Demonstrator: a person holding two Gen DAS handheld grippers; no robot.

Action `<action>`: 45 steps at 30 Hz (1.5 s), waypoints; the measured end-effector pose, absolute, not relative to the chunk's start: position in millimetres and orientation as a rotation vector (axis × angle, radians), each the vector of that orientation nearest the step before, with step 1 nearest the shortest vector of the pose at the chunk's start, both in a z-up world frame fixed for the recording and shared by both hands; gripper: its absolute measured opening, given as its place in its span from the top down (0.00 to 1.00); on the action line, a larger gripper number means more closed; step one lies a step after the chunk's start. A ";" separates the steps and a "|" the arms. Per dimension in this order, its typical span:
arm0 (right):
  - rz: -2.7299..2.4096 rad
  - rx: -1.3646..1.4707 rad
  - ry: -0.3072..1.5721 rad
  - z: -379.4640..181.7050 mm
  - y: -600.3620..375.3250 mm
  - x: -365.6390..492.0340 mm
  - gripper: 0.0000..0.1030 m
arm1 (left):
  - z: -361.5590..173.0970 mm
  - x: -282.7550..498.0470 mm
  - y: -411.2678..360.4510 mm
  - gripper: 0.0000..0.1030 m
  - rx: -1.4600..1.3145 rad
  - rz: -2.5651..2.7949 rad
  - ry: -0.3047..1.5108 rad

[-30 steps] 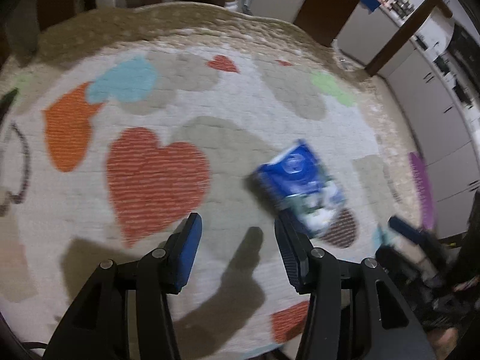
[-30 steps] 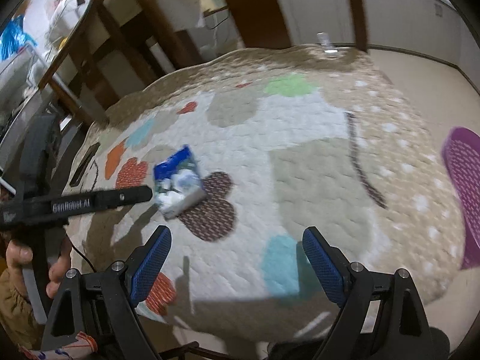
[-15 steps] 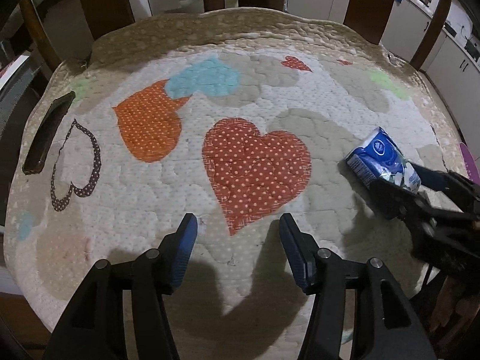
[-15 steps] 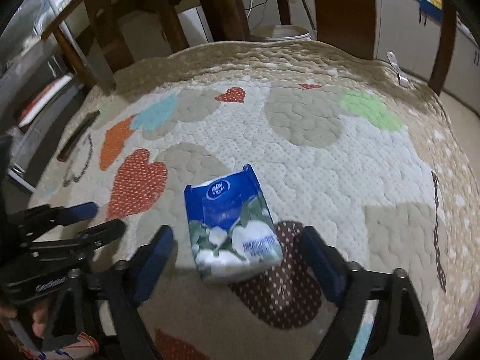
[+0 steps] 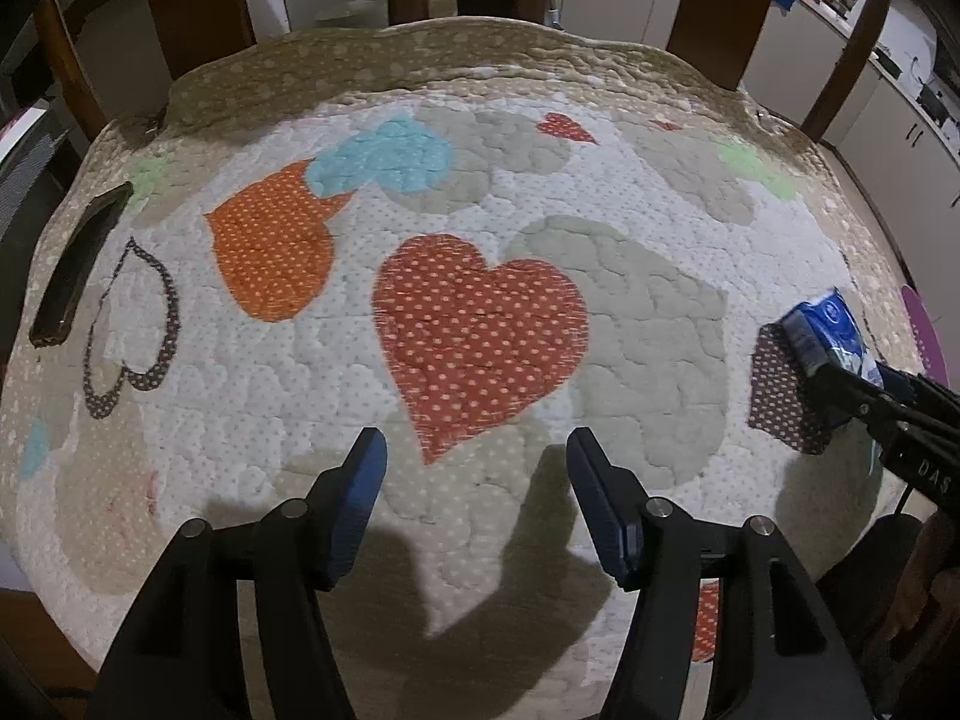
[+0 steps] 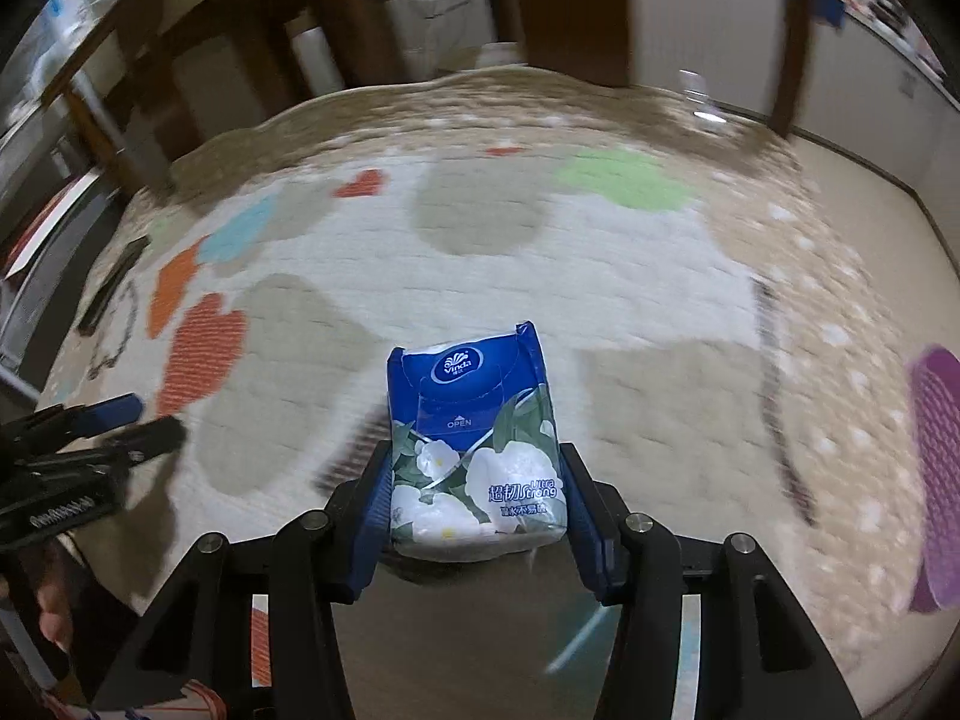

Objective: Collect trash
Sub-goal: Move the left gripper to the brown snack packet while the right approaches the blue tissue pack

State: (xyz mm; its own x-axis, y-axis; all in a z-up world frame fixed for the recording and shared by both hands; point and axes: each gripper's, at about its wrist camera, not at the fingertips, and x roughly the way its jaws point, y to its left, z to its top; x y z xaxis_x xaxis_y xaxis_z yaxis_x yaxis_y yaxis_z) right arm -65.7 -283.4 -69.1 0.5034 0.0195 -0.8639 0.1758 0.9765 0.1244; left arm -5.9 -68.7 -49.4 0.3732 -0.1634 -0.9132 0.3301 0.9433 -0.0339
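Right gripper (image 6: 477, 489): angled steeply down, lower centre; jaws just closed onto Vinda tissue pack (image 6: 474, 444). Left gripper (image 5: 477, 495): angled down, jaws apart, opening, empty, over heart-patterned quilt (image 5: 480, 330).

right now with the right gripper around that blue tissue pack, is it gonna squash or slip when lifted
The tissue pack looks like a soft plastic-wrapped wad, so it will probably dent rather than resist. The right gripper, whose jaws have just been closing, has its pads against the pack's sides. The glossy wrapper may slide a little. It is likely light for its size.
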 end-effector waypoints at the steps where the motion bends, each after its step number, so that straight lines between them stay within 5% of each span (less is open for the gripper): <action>1: -0.112 0.218 1.039 -68.7 -291.7 -70.3 0.45 | -49.2 -5.9 -71.3 0.39 0.160 -0.330 1.152; 7: -0.112 0.311 0.987 -63.9 -314.7 -92.6 0.28 | -46.2 -8.0 -90.2 0.39 0.138 -0.407 1.175; 11: -0.116 0.317 0.960 -62.4 -317.9 -104.5 0.28 | -45.2 -5.4 -111.6 0.39 0.130 -0.467 1.190; 14: -0.101 0.314 0.959 -62.8 -318.4 -109.7 0.47 | -45.3 -2.9 -132.3 0.39 0.104 -0.528 1.211; 18: -0.074 0.342 0.924 -59.1 -320.5 -121.0 0.39 | -31.7 2.2 -151.3 0.39 0.125 -0.553 1.182; 20: -0.084 0.352 0.910 -56.1 -323.1 -126.1 0.26 | -9.3 11.5 -145.4 0.39 0.107 -0.547 1.141; 29: -0.078 0.310 0.864 -23.9 -319.0 -122.6 0.18 | 170.5 105.5 -17.9 0.36 0.096 -0.256 0.786; 31: -0.091 0.320 0.869 -20.9 -319.0 -118.9 0.18 | 210.9 129.7 12.7 0.26 0.105 -0.174 0.697; 36: -0.141 0.359 0.896 -20.0 -321.1 -116.3 0.18 | 302.5 219.4 84.7 0.18 0.082 0.034 0.531; 45: -0.258 0.390 0.924 -7.0 -326.9 -99.9 0.18 | 321.5 353.5 142.6 0.18 0.030 0.190 0.596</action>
State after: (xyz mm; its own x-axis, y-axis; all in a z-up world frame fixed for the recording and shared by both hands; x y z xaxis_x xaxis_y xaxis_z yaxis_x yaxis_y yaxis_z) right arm -99.9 -326.9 -7.0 0.5793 -0.0500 -0.8136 0.3789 0.9002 0.2145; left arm 353.5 142.6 321.5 0.8109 0.1864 -0.5547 -0.1694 0.9821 0.0825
